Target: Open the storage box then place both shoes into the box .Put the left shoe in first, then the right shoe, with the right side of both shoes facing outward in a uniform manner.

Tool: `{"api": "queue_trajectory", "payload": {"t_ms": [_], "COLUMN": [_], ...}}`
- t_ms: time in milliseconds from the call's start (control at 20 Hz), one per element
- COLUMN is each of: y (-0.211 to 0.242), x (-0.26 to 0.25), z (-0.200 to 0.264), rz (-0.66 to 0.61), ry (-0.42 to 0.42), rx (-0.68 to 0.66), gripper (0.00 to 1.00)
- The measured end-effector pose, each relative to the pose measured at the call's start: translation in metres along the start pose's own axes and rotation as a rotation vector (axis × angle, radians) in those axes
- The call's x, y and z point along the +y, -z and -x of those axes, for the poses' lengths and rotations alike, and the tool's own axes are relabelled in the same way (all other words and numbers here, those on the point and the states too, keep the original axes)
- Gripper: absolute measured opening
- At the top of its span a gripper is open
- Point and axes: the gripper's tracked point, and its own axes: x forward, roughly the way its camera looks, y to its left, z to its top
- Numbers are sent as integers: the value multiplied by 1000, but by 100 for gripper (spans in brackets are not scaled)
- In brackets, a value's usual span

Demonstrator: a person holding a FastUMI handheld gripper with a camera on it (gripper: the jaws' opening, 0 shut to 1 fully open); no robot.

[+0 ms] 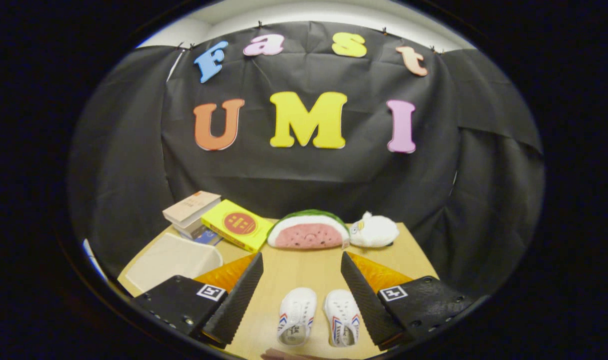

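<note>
Two small white shoes with red and blue side stripes stand side by side on the wooden table, toes pointing away from me. The left shoe (296, 315) and the right shoe (343, 316) lie between my fingers, low and close. My gripper (301, 262) is open wide, with nothing held; its fingertips reach a little past the shoes' toes. A pale storage box (173, 260) rests on the table to the left, beyond my left finger, and its lid looks shut.
At the back of the table lie a stack of books (192, 210), a yellow book (236, 225), a watermelon-slice plush (309, 231) and a white plush toy (375, 230). The table's right edge (419, 250) runs close behind my right finger.
</note>
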Motion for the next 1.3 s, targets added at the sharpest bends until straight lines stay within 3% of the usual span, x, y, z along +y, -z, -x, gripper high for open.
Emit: {"api": "queue_trajectory", "payload": {"t_ms": [100, 250, 550, 750, 850, 1150, 1300], "y": [16, 40, 83, 95, 100, 126, 126], "x": [13, 46, 127, 175, 181, 187, 191], "z": [-24, -55, -81, -71, -73, -99, -87], "rz": [-13, -61, -312, -448, -484, -537, -590], "ry": [-53, -211, -646, -1020, -1129, -1184, -1235], "rx": [84, 224, 560, 743, 815, 922, 973], "gripper": [95, 95, 95, 95, 95, 95, 92]}}
